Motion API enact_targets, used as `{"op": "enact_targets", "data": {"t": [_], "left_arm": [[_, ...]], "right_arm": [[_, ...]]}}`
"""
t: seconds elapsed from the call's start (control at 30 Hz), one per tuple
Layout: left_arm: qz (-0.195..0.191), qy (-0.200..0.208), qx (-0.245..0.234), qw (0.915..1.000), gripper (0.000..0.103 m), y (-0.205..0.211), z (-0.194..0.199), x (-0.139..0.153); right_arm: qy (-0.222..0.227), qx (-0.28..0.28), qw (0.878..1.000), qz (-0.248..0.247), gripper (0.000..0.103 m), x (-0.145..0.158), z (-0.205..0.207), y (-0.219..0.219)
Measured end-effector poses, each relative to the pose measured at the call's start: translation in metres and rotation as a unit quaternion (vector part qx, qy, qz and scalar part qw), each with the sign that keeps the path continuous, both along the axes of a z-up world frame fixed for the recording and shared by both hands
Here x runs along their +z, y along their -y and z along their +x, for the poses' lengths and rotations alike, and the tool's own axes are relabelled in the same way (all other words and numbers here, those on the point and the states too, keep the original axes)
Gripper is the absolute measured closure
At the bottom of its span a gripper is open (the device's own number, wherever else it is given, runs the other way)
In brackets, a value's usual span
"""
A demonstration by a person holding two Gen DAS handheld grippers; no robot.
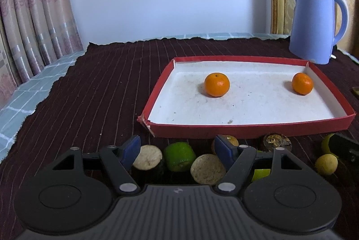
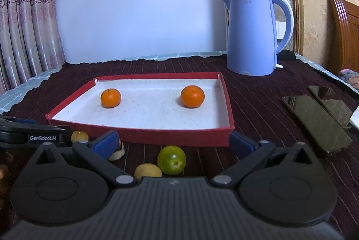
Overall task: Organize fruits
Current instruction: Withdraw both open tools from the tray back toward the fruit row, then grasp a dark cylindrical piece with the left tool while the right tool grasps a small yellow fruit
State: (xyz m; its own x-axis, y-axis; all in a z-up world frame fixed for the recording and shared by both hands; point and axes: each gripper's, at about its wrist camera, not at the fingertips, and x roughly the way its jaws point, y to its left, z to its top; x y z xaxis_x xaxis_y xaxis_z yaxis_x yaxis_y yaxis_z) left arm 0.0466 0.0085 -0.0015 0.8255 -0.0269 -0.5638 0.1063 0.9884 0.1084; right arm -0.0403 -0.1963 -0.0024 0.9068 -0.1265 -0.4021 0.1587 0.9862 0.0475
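A red tray [image 1: 246, 129] with a white floor holds two oranges, one at the left [image 1: 216, 84] and one at the right [image 1: 302, 83]; the tray also shows in the right wrist view [image 2: 179, 138]. Loose fruit lies on the cloth in front of it. My left gripper [image 1: 177, 147] is open over a green lime [image 1: 179, 156] and two pale cut halves [image 1: 148, 157] [image 1: 208, 169]. My right gripper [image 2: 172, 141] is open above a green fruit [image 2: 171, 160] and a yellow one [image 2: 148, 170]. The left gripper's body [image 2: 33, 134] shows at the right wrist view's left edge.
A blue kettle [image 2: 253, 33] stands behind the tray at the right. Two dark phones [image 2: 316, 121] lie on the cloth to the right. More fruit lies right of the left gripper: a brown one [image 1: 277, 141] and a yellow one [image 1: 326, 164]. Curtains hang at the left.
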Motion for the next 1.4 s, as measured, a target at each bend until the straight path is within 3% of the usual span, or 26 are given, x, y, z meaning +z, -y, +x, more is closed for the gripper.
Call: {"op": "enact_targets", "data": {"t": [0.33,0.5,0.63,0.9,1.13,1.27,1.33,1.4], "left_arm": [[-0.041,0.031,-0.05,0.9974,0.031,-0.025,-0.031,-0.001],[-0.056,0.017,-0.082,0.9949,0.031,-0.038,-0.039,-0.01],[-0.049,0.021,-0.078,0.9955,0.031,-0.046,-0.04,-0.017],[-0.088,-0.012,-0.115,0.9894,0.031,-0.053,-0.037,-0.015],[-0.082,-0.019,-0.126,0.9885,0.032,-0.035,-0.031,-0.016],[-0.076,-0.031,-0.122,0.989,0.043,-0.023,-0.022,-0.017],[-0.083,-0.047,-0.121,0.9881,0.057,-0.02,-0.015,-0.02],[-0.09,-0.057,-0.113,0.9878,0.062,-0.018,-0.009,-0.022]], "right_arm": [[0.001,0.012,1.0,-0.019,0.0,-0.003,-0.015,-0.003],[-0.001,0.033,0.998,-0.051,0.0,-0.005,-0.019,-0.014],[-0.007,0.037,0.997,-0.068,0.0,-0.009,-0.02,-0.019],[-0.014,0.032,0.997,-0.069,0.0,-0.014,-0.02,-0.017],[-0.016,0.03,0.997,-0.067,0.0,-0.017,-0.02,-0.014],[-0.017,0.026,0.997,-0.064,0.0,-0.018,-0.02,-0.013],[-0.017,0.026,0.998,-0.062,0.0,-0.018,-0.02,-0.012],[-0.017,0.026,0.998,-0.062,0.0,-0.018,-0.02,-0.011]]}}
